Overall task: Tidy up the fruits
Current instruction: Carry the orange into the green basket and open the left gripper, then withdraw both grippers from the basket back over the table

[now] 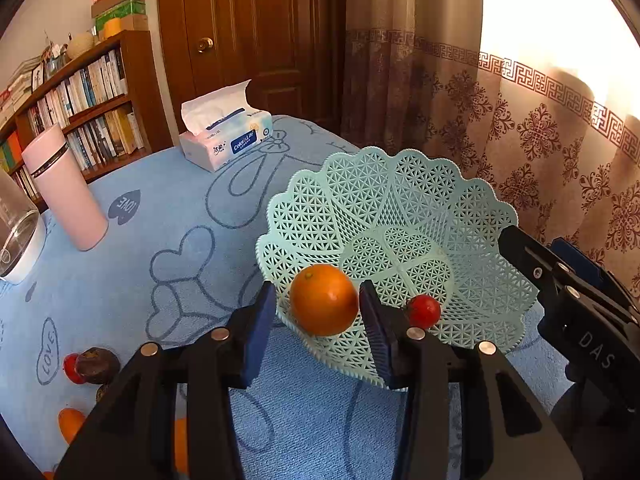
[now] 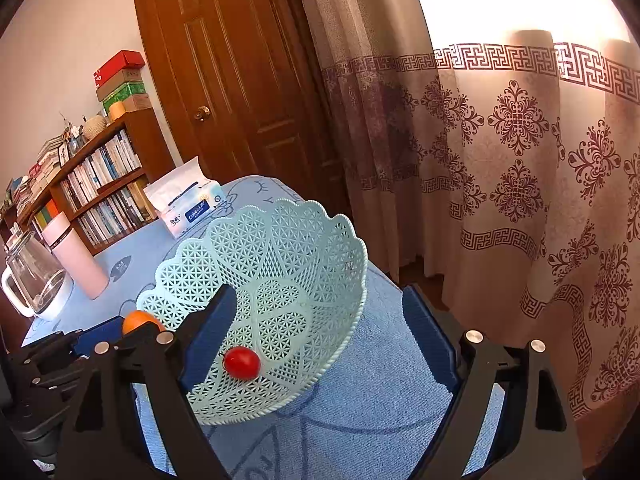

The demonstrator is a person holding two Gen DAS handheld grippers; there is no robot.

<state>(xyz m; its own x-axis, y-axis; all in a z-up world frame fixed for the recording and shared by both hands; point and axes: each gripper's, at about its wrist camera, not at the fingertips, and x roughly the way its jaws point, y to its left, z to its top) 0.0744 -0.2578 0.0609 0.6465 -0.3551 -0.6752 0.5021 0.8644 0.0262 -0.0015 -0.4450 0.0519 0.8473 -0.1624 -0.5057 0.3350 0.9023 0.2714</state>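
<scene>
The left gripper (image 1: 318,312) hangs over the near rim of the mint lattice fruit basket (image 1: 404,200) with an orange (image 1: 323,299) between its blue pads. A thin gap shows on each side of the fruit, so the jaws look parted and the orange released or nearly so; whether it already rests on the basket wall cannot be told. If it does not, it may roll down the sloped lattice into the cherry tomato (image 1: 423,311) lying low in the bowl, or tip back over the scalloped rim onto the blue cloth-covered table (image 1: 168,184).

The right gripper (image 2: 320,332) stands wide open, empty, straddling the basket's right side; one finger lies inside the bowl just beside the tomato and the other outside the rim. A careless pull-back could catch the light basket and drag or tilt it, spilling both fruits.

Near the table's front-left edge lie more fruits: a dark brown one (image 1: 96,364), a red one (image 1: 70,368) touching it, and an orange one (image 1: 70,422). Reaching for them could nudge one off the edge
</scene>
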